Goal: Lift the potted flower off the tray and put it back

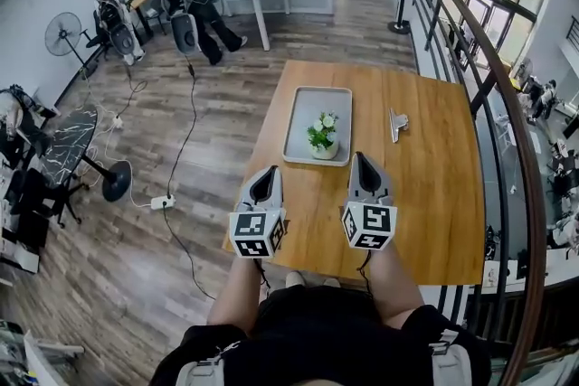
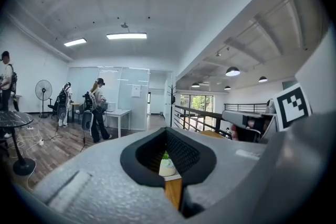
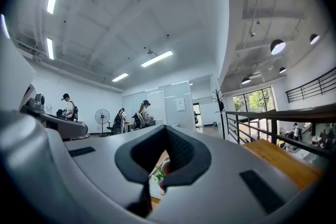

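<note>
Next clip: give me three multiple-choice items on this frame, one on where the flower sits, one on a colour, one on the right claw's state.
1. Where is the potted flower?
A. on the floor
B. at the near end of the tray
C. between a claw's jaws

2. What colour is the tray?
A. red
B. black
C. light grey

3. How does the right claw stand?
A. shut and empty
B. wide open
C. shut on the pot

Answers:
1 B: it stands just inside the tray's near rim.
2 C: the tray is pale grey against the wooden table.
3 A: its jaws meet with nothing between them.
</note>
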The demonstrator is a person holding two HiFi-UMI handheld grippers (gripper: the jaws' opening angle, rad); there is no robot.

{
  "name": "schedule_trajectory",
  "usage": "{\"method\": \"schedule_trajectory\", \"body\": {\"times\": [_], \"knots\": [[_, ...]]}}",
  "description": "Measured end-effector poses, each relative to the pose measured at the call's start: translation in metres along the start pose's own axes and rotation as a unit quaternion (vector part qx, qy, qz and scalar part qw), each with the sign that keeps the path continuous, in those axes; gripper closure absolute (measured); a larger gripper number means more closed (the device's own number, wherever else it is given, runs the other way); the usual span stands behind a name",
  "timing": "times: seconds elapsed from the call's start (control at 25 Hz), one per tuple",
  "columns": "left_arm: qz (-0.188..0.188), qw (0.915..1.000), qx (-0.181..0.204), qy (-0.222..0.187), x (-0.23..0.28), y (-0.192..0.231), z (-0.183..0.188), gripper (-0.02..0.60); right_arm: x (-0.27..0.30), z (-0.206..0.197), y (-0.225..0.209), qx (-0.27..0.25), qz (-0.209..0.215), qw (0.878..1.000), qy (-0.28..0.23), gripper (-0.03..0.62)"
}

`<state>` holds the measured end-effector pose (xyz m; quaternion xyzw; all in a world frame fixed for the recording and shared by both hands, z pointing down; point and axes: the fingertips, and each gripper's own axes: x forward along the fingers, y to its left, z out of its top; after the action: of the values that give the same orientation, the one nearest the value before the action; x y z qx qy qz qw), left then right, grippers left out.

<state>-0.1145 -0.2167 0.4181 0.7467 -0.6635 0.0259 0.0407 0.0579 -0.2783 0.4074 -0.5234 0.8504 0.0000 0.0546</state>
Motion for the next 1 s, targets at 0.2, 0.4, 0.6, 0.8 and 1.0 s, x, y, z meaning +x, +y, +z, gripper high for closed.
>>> {"method": "schedule_trajectory", "body": {"times": [0.2, 0.4, 0.6, 0.8, 1.0], "knots": [[-0.002, 1.0000, 0.000, 0.000, 0.015, 0.026, 0.004, 0.566, 0.024, 0.004, 0.016, -0.014, -0.012, 1.000, -0.015, 0.594], [0.003, 0.9999, 0.014, -0.003, 0.026, 0.042, 0.006, 0.566, 0.055, 0.003, 0.035, -0.016, 0.010, 0.999, -0.043, 0.315], [0.022, 0.9997, 0.010, 0.005, 0.031, 0.067, -0.005, 0.566, 0.089, -0.035, 0.039, -0.005, -0.014, 1.000, 0.000, 0.161], [0.037, 0.9993, -0.005, 0.006, 0.027, 0.092, -0.011, 0.566, 0.117, -0.071, 0.047, 0.001, -0.045, 0.998, 0.037, 0.121], [0.051, 0.9985, -0.011, 0.015, 0.027, 0.113, -0.017, 0.566, 0.135, -0.097, 0.043, -0.004, -0.093, 0.995, 0.047, 0.118]]}}
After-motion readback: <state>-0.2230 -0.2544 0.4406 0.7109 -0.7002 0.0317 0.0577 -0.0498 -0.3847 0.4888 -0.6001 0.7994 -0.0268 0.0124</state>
